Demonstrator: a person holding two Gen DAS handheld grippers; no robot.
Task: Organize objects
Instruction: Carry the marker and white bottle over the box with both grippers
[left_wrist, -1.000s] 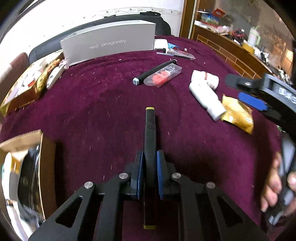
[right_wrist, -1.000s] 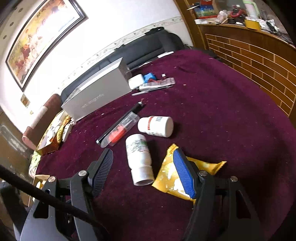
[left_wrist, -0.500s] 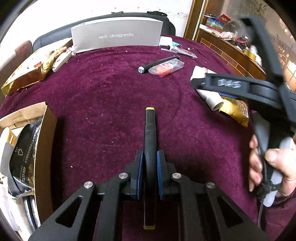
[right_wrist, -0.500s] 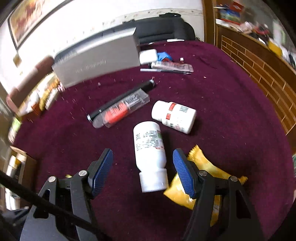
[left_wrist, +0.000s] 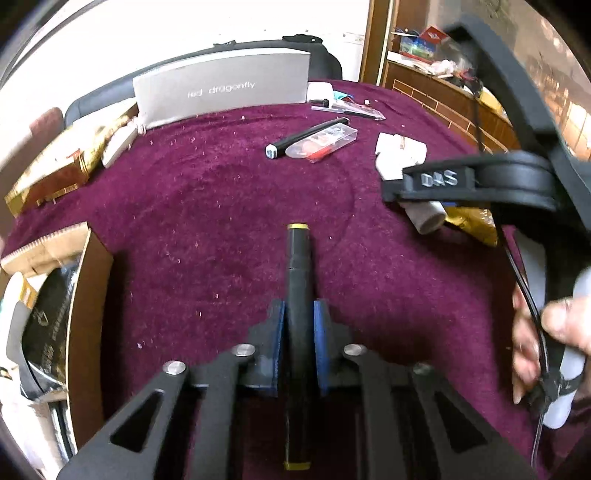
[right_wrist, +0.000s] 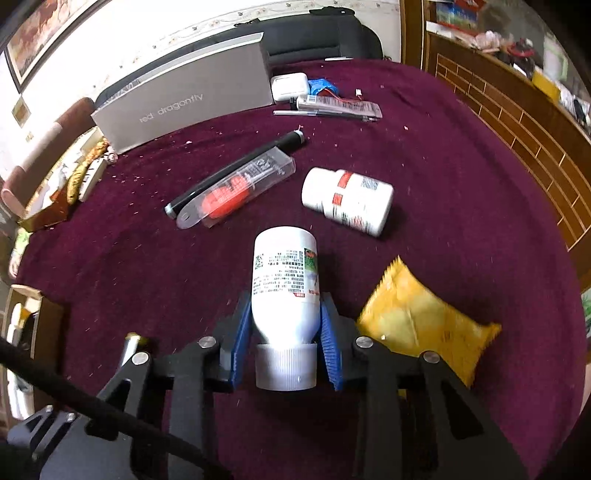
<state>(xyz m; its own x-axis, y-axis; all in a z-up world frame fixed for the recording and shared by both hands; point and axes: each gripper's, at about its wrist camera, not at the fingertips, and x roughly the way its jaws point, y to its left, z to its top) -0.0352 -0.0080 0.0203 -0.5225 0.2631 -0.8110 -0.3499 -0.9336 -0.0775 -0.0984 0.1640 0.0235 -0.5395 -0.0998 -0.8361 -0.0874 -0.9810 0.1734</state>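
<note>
My left gripper (left_wrist: 299, 314) is shut on a black pen with gold ends (left_wrist: 298, 258), held above the maroon tablecloth (left_wrist: 221, 206). My right gripper (right_wrist: 284, 314) has closed on a tall white bottle (right_wrist: 284, 273) that lies on the cloth, its ribbed cap toward me. The right gripper also shows in the left wrist view (left_wrist: 461, 181), over the bottle's cap (left_wrist: 424, 218). A shorter white bottle with a red label (right_wrist: 347, 201) lies beyond. A yellow snack packet (right_wrist: 417, 321) lies just right of the gripper.
A black marker (right_wrist: 236, 173) and a clear case with red contents (right_wrist: 240, 188) lie at mid-table. A grey "red dragonfly" box (right_wrist: 184, 107) stands at the back. An open cardboard box (left_wrist: 55, 295) sits at the left edge. Small packets (right_wrist: 332, 107) lie at the back.
My right gripper moved down over the tall white bottle and its jaws closed on it. My left gripper kept hold of the pen and shifted slightly.
</note>
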